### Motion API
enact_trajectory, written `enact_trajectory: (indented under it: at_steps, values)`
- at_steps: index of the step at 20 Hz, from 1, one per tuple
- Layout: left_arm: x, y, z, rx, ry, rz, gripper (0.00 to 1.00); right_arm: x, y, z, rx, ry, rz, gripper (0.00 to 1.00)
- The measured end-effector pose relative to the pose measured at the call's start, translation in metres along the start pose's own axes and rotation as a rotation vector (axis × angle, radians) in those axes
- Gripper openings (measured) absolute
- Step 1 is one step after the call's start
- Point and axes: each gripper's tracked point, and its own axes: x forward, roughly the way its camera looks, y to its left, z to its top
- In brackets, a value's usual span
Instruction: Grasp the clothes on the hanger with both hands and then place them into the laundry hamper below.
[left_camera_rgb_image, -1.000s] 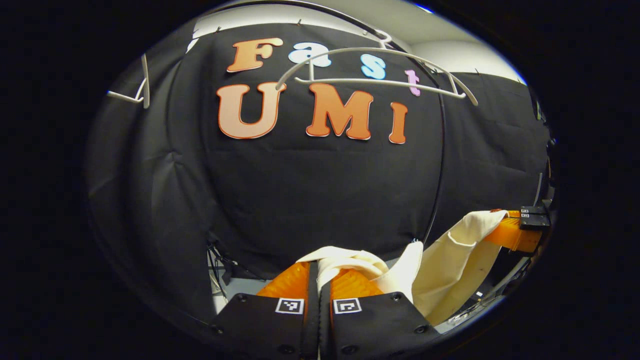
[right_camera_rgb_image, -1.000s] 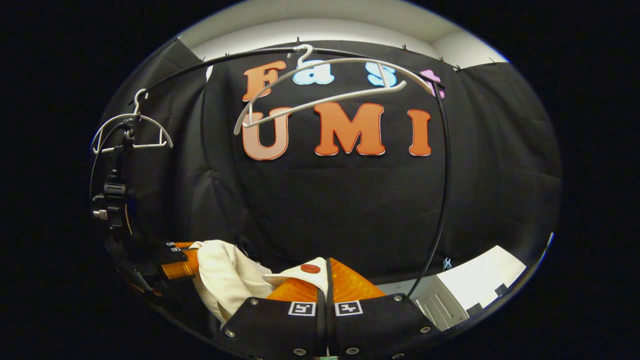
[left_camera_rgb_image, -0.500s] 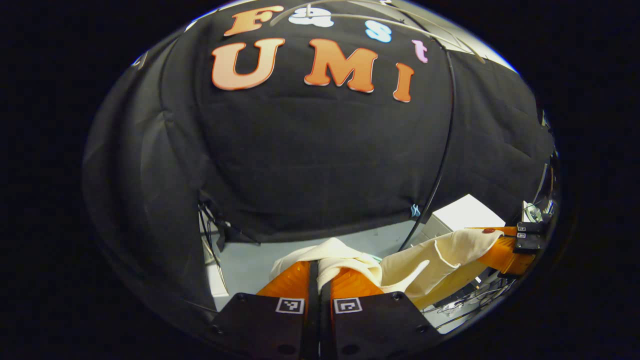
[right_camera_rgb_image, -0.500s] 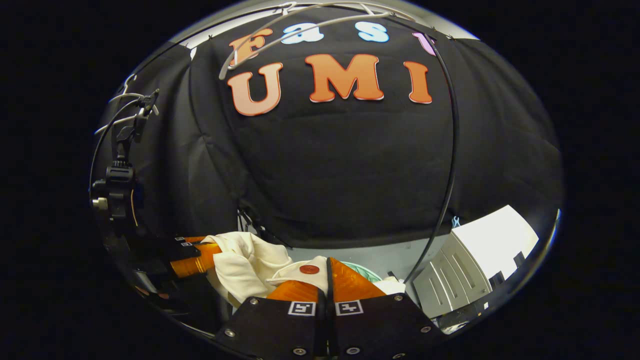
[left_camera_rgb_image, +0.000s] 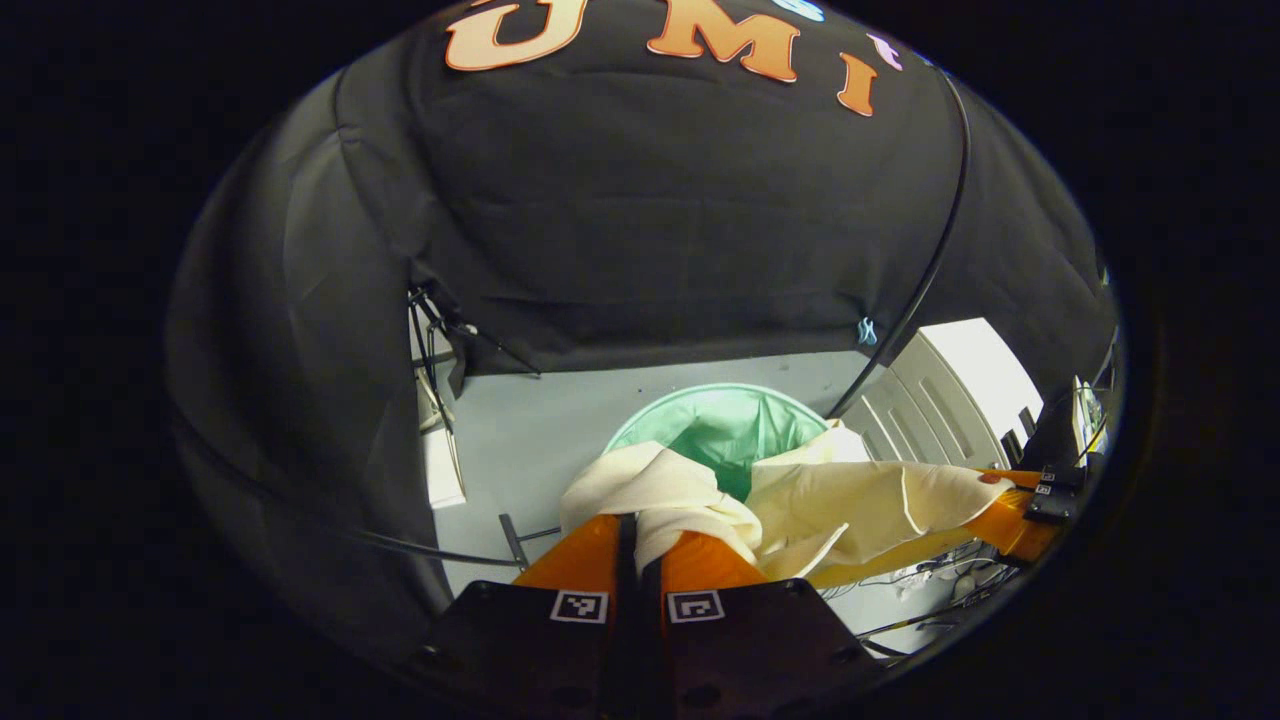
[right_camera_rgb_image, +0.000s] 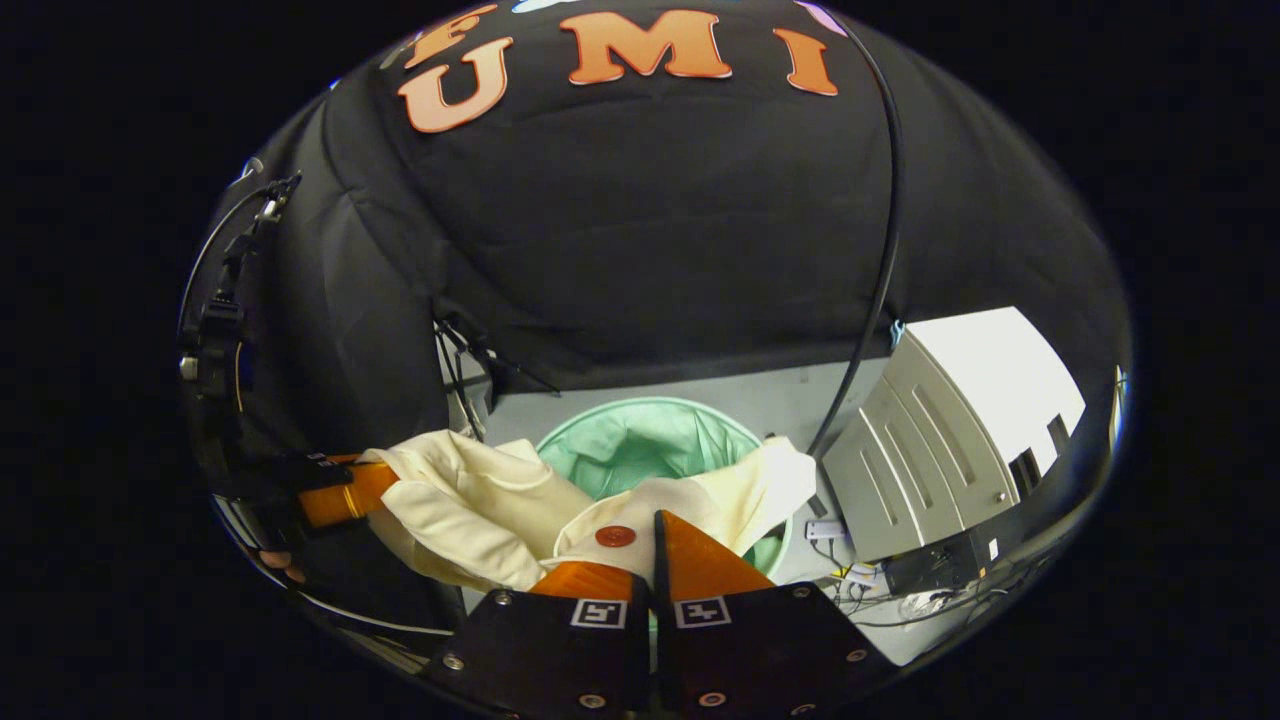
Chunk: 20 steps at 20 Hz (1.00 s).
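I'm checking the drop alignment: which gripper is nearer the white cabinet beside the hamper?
Right. The right gripper holds the garment on the side toward the white cabinet; the left gripper grips the other end, across the hamper.

No words, numbers or brand names can be read on any object. The only signs are small square black-and-white coded markers. A pair (left_camera_rgb_image: 579, 606) sits side by side on the black body of the left gripper (left_camera_rgb_image: 637, 530) in the left gripper view. A like pair (right_camera_rgb_image: 601, 612) sits on the black body of the right gripper (right_camera_rgb_image: 655, 545) in the right gripper view. Their patterns spell nothing legible.
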Motion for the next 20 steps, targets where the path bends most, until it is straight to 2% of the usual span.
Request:
enact_trajectory:
  at_steps: [3, 4, 5, 6, 7, 8, 12, 13, 15, 20]
  values:
    - [0.002, -0.003, -0.015, -0.015, 0.054, -0.008, 0.14, 0.005, -0.003, -0.012, 0.016, 0.037, -0.016, 0.09]
    - [0.003, -0.002, -0.018, -0.020, 0.067, -0.009, 0.20, 0.005, -0.007, -0.016, 0.013, 0.047, -0.022, 0.11]
    - [0.009, 0.003, -0.019, -0.020, 0.075, -0.001, 0.24, 0.007, -0.010, -0.019, 0.010, 0.060, -0.025, 0.05]
    - [0.011, 0.003, -0.017, -0.014, 0.075, -0.008, 0.31, 0.006, -0.012, -0.023, 0.008, 0.068, -0.032, 0.20]
    - [0.011, 0.003, -0.016, -0.004, 0.074, -0.009, 0.36, 0.006, -0.015, -0.024, 0.006, 0.070, -0.041, 0.24]
    - [0.011, 0.003, -0.015, 0.011, 0.071, -0.011, 0.49, 0.011, -0.016, -0.027, 0.007, 0.075, -0.046, 0.40]
    - [0.010, 0.004, -0.016, 0.050, 0.077, 0.005, 1.00, 0.010, -0.016, -0.039, 0.034, 0.116, -0.051, 0.81]
    - [0.010, 0.004, -0.017, 0.048, 0.077, 0.006, 0.98, 0.010, -0.016, -0.043, 0.038, 0.126, -0.053, 0.89]
    - [0.007, 0.003, -0.020, 0.036, 0.078, -0.002, 0.98, 0.009, -0.015, -0.048, 0.041, 0.140, -0.057, 0.94]
    - [-0.004, -0.002, -0.019, 0.030, 0.057, -0.033, 1.00, 0.002, -0.015, -0.051, 0.040, 0.141, -0.062, 0.94]
